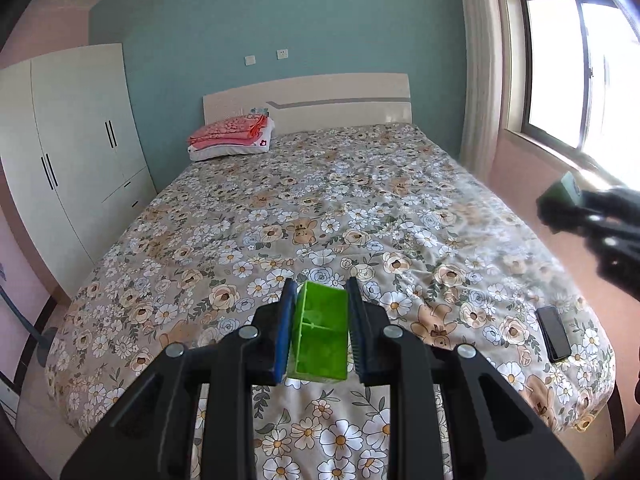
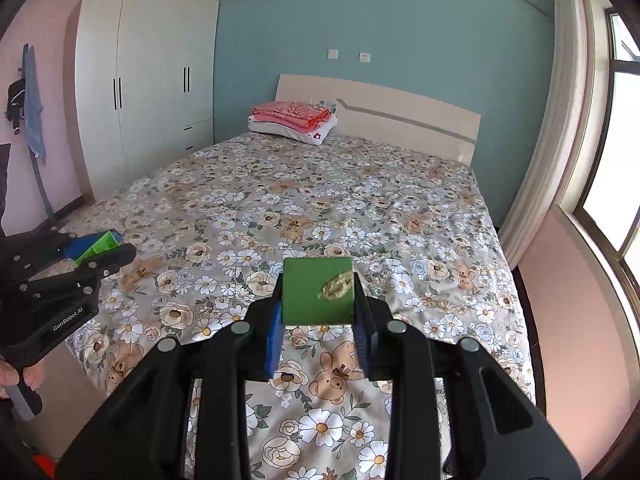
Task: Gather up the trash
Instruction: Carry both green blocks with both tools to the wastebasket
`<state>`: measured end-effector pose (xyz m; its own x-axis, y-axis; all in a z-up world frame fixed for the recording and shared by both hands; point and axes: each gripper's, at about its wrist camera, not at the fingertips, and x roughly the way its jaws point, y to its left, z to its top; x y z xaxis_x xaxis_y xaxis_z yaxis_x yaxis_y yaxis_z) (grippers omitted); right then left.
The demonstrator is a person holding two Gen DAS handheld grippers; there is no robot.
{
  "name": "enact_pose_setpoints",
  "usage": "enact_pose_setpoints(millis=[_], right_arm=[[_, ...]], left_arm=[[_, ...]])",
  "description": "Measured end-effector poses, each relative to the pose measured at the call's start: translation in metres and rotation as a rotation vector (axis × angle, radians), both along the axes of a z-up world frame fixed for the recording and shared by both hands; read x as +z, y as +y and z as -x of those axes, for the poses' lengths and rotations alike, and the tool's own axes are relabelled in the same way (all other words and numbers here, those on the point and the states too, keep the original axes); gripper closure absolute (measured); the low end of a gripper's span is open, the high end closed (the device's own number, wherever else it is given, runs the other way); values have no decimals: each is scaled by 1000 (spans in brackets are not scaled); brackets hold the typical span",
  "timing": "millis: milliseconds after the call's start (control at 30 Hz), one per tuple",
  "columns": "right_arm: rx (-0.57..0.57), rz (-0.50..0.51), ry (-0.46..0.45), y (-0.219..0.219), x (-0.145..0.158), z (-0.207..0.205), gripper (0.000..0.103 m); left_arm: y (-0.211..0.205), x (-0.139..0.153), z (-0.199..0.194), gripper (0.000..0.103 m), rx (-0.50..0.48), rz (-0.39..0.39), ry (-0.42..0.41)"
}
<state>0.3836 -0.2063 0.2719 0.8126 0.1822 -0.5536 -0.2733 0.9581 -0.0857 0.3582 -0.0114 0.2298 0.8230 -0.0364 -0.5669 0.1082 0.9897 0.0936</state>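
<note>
My left gripper [image 1: 320,312] is shut on a bright green plastic box [image 1: 320,340] with an inner divider, held above the foot of the bed. It also shows in the right wrist view [image 2: 98,246] at the left. My right gripper [image 2: 318,304] is shut on a dark green flat card [image 2: 312,296] that carries a small clump of pale crumpled trash [image 2: 338,285] on top. The right gripper shows blurred at the right edge of the left wrist view [image 1: 560,196].
A bed with a floral bear quilt [image 1: 320,200] fills the middle. A black phone [image 1: 554,333] lies near its right foot corner. Folded pink bedding on a pillow [image 1: 232,138] sits by the headboard. A white wardrobe [image 1: 80,152] stands left, a window [image 1: 568,72] right.
</note>
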Motion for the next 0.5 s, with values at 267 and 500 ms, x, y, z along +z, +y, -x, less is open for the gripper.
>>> enact_pose_setpoints(millis=[267, 500], right_arm=[[27, 14, -72, 24, 31, 75, 72], [38, 18, -121, 32, 44, 131, 72]], left_arm=[[23, 35, 67, 76, 56, -7, -64], [34, 50, 120, 76, 68, -16, -117]])
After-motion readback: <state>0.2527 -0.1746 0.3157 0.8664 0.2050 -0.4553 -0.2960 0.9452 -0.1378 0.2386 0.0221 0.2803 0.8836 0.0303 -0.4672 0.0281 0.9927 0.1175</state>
